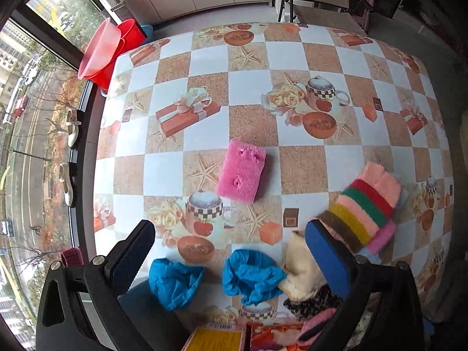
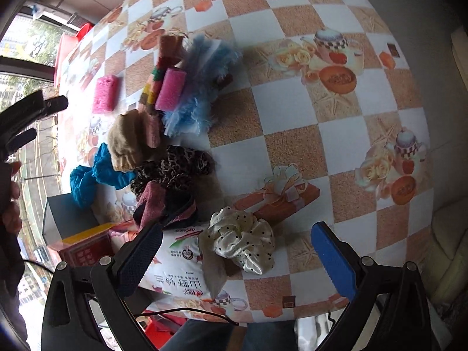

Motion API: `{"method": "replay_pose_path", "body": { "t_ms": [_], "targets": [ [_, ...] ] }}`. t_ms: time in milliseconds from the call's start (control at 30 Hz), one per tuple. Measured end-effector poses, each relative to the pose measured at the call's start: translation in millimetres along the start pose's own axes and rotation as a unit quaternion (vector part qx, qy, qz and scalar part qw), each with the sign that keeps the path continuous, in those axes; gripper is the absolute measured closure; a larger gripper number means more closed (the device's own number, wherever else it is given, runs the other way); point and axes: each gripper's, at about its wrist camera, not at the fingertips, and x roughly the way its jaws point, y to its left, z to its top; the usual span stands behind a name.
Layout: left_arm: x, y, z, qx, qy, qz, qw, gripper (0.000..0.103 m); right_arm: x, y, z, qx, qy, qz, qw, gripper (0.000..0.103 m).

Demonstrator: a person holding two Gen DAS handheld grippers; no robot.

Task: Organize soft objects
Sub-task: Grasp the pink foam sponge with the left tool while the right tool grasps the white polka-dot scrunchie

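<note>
A bench (image 1: 254,87) covered in a checkered, printed cloth is seen from two wrist cameras. In the left wrist view, the left gripper (image 1: 231,251) is held above the near edge with its jaws wide apart and nothing between them. A pink sponge (image 1: 242,171) lies alone at the centre of the view, at twelve o'clock from the jaws. Two crumpled blue cloths (image 1: 251,275) lie just below it, and a striped fluffy cloth (image 1: 362,204) sits at three o'clock.

In the right wrist view, the right gripper (image 2: 237,259) is also held with jaws apart and empty. A cream polka-dot scrunchie (image 2: 242,239) lies between the jaws, touching a printed packet (image 2: 175,260). A leopard-print fabric (image 2: 175,166) and a fluffy blue duster (image 2: 201,87) lie at eleven and twelve o'clock.

All these items are judged light, limp and easily squashed. The scrunchie is likely best pinched across its bunched middle; the sponge across its short sides.
</note>
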Motion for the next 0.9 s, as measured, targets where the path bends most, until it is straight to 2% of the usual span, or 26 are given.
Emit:
{"method": "replay_pose_path", "body": {
  "t_ms": [267, 367, 633, 700, 767, 800, 833, 867, 900],
  "targets": [
    [67.4, -6.9, 35.0, 0.007, 0.009, 0.027, 0.9996, 0.0, 49.9, -18.9, 2.9, 0.037, 0.051, -0.002, 0.998, 0.0],
    [88.9, -9.9, 39.1, 0.006, 0.024, 0.016, 0.9996, 0.0, 67.6, -28.2, 5.5, 0.063, 0.07, 0.015, 0.995, 0.0],
    [119.2, -17.4, 40.4, 0.023, 0.039, 0.025, 0.9987, 0.004, 96.1, -48.2, 12.9, 0.116, 0.108, 0.049, 0.986, 0.001],
    [119.3, -18.7, 42.2, 0.022, 0.037, 0.02, 0.9989, 0.006, 99.3, -52.9, 16.8, 0.125, 0.113, 0.059, 0.984, 0.007],
    [118.1, -22.7, 43.3, 0.032, 0.034, 0.024, 0.9986, 0.01, 103.8, -60.1, 20.3, 0.128, 0.123, 0.076, 0.981, 0.023],
    [117.1, -25.0, 43.7, 0.037, 0.033, 0.025, 0.9985, 0.017, 106.0, -61.8, 22.1, 0.129, 0.127, 0.08, 0.98, 0.027],
    [116.0, -26.0, 44.8, 0.04, 0.033, 0.021, 0.9984, 0.028, 107.9, -62.7, 23.8, 0.129, 0.13, 0.084, 0.979, 0.036],
    [114.4, -27.7, 44.7, 0.041, 0.033, 0.013, 0.9985, 0.035, 109.8, -60.1, 24.6, 0.13, 0.131, 0.09, 0.979, 0.046],
    [112.9, -29.1, 44.7, 0.041, 0.034, -0.001, 0.9986, 0.051, 111.1, -61.0, 27.1, 0.131, 0.133, 0.094, 0.978, 0.051]
  ]
}}
